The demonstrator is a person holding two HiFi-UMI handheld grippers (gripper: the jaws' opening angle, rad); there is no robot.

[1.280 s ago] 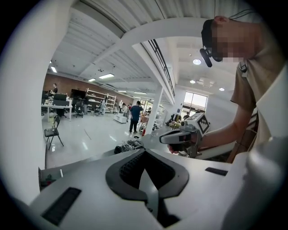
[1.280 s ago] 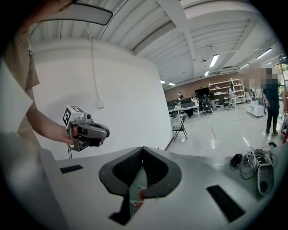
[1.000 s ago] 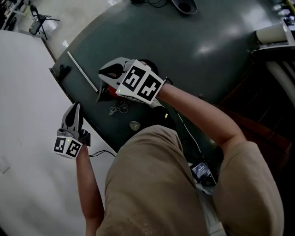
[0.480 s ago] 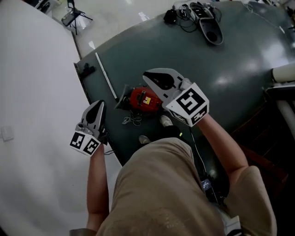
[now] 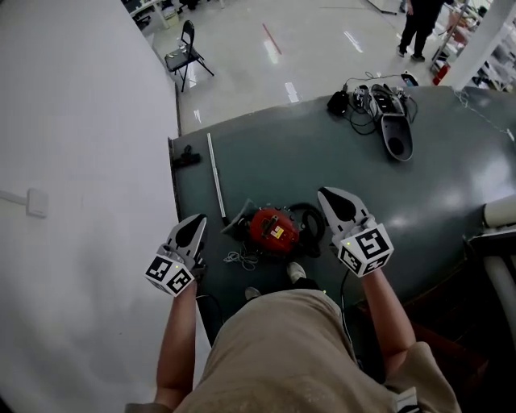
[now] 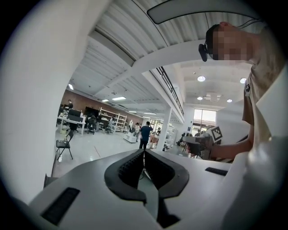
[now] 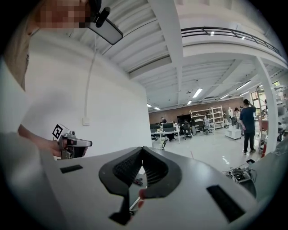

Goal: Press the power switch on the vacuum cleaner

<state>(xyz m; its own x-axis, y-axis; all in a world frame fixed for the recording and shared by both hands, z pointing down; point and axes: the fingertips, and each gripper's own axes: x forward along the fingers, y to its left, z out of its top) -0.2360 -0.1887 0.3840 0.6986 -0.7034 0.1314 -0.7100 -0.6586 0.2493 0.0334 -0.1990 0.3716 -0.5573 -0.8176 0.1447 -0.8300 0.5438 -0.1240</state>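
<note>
A small red vacuum cleaner (image 5: 271, 229) with a yellow label lies on the dark green surface (image 5: 419, 193), a black hose (image 5: 310, 219) curled at its right. In the head view my right gripper (image 5: 326, 194) hangs just right of the vacuum, apart from it, jaws shut and empty. My left gripper (image 5: 199, 219) is left of the vacuum over the surface's edge, also shut and empty. Both gripper views look out level across a large hall. Each shows its shut jaws (left gripper (image 6: 144, 151), right gripper (image 7: 142, 148)) and the other hand's gripper to one side.
A white wall (image 5: 81, 161) runs along the left. A thin metal tube (image 5: 214, 176) and a loose cord (image 5: 239, 259) lie near the vacuum. A nozzle and tangled cables (image 5: 385, 109) sit far right. A black chair (image 5: 189, 50) and a person (image 5: 419, 24) stand on the floor beyond.
My right gripper has pulled off the top of the vacuum and moved to its right side. The head view has lifted and now takes in more of the hall. The left gripper stays shut.
</note>
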